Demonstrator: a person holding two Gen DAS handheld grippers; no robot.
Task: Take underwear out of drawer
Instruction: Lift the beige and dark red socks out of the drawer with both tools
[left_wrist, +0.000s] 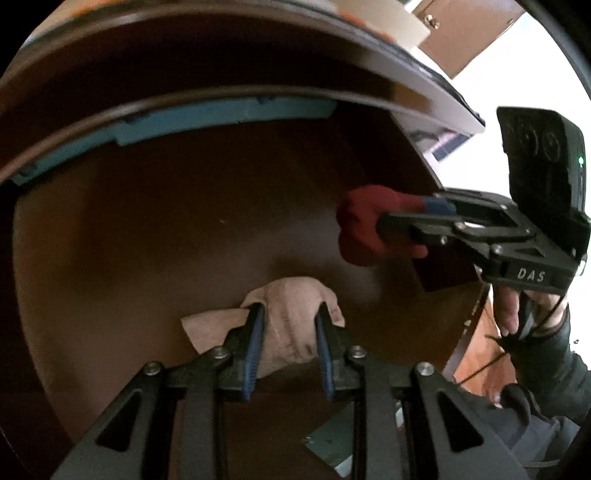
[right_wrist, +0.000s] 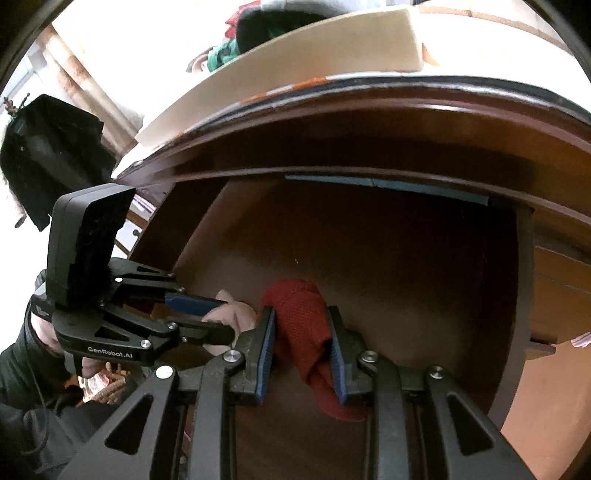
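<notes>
White letters "DAS" on black body of right gripper (left_wrist: 402, 225), seen in left wrist view, on side face below its upright camera block. White lettering "CenRobot.AI" on black body of left gripper (right_wrist: 225, 317), seen in right wrist view, on lower side plate below its camera block. Embossed round marks on right gripper's camera block, not readable. No other legible text, number or sign in either view.

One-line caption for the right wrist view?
Right gripper clamps red underwear over the open drawer; left gripper grips a beige piece.
</notes>
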